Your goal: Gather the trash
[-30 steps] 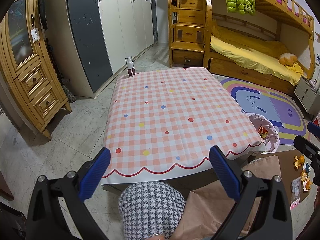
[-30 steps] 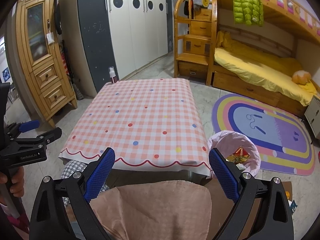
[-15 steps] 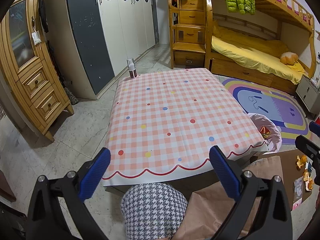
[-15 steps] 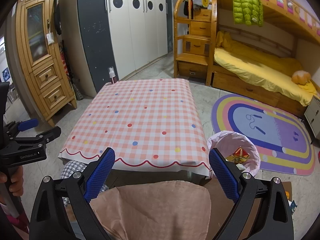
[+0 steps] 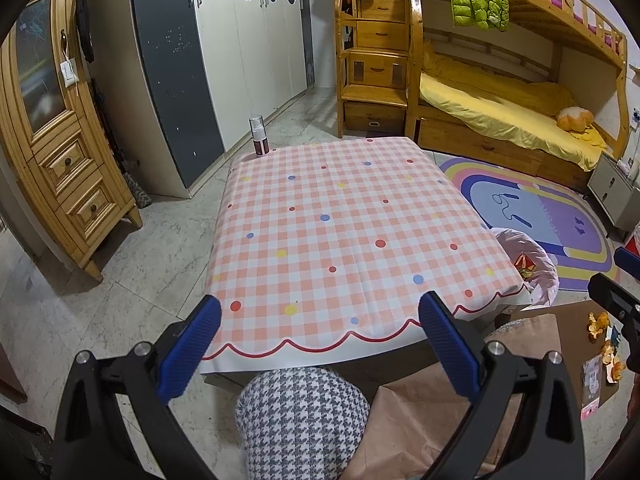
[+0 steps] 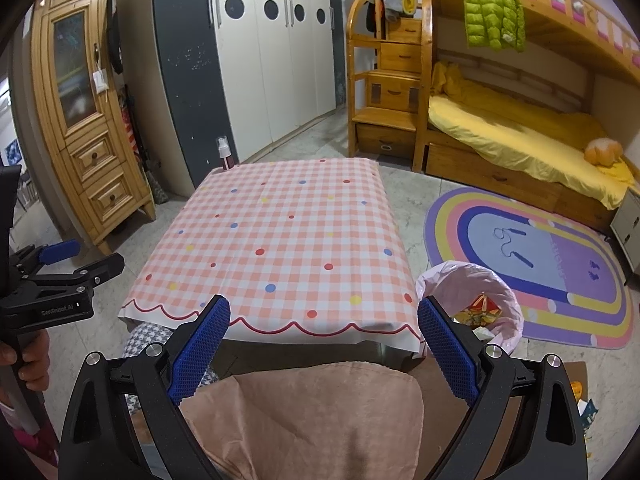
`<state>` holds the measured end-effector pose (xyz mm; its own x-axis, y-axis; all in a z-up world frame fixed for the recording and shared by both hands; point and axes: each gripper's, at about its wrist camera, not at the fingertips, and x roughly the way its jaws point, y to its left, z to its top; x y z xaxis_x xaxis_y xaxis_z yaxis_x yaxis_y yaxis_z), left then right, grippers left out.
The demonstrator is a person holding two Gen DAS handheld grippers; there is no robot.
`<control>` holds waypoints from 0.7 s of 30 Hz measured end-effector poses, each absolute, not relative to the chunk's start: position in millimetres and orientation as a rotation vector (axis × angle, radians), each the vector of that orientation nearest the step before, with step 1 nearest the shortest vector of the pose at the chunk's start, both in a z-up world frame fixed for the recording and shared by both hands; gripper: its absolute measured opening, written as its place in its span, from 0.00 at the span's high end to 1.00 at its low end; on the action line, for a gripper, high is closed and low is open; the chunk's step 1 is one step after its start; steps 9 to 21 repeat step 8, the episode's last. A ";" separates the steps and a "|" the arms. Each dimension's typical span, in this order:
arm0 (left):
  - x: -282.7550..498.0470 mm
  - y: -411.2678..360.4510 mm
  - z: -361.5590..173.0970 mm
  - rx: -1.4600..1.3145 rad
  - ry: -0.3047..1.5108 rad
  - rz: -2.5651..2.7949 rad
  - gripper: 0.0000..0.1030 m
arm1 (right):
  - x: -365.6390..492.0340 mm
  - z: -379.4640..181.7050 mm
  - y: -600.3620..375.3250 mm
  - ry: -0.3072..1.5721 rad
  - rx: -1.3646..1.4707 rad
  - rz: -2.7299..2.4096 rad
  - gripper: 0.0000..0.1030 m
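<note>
Pink-lined trash bin (image 6: 472, 300) is sitting on the floor beside the checkered tabletop (image 6: 280, 240), holding wrappers (image 6: 480, 310). Left gripper (image 5: 320, 344) and right gripper (image 6: 324, 344) are hovering, fingers spread, gripping nothing.

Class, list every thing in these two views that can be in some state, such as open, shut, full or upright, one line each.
Left gripper: open, holding nothing.
Right gripper: open, holding nothing.
Pink-lined trash bin: open, upright, colourful wrappers inside.
Small spray bottle with clear cap: upright at the far table corner, cap on.
White wardrobe doors with round holes: shut.
Wooden cabinet drawers: shut.
Green puffer jacket: hanging from the upper bunk rail.
</note>
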<state>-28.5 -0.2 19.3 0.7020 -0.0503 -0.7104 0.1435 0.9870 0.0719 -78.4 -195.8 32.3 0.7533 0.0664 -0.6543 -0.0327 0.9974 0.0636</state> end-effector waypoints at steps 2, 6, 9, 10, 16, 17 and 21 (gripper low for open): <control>-27.4 -2.4 18.0 0.130 0.787 -0.109 0.07 | -78.7 32.5 -201.3 0.702 0.064 0.044 0.09; -22.7 -5.1 8.0 0.130 0.819 -0.112 0.07 | -83.1 30.8 -225.3 0.667 0.056 -0.035 0.09; -20.8 -5.4 1.1 0.129 0.833 -0.111 0.07 | -86.1 25.8 -244.8 0.655 0.037 -0.112 0.09; -20.8 -5.4 1.1 0.129 0.833 -0.111 0.07 | -86.1 25.8 -244.8 0.655 0.037 -0.112 0.09; -20.8 -5.4 1.1 0.129 0.833 -0.111 0.07 | -86.1 25.8 -244.8 0.655 0.037 -0.112 0.09; -20.8 -5.4 1.1 0.129 0.833 -0.111 0.07 | -86.1 25.8 -244.8 0.655 0.037 -0.112 0.09; -20.8 -5.4 1.1 0.129 0.833 -0.111 0.07 | -86.1 25.8 -244.8 0.655 0.037 -0.112 0.09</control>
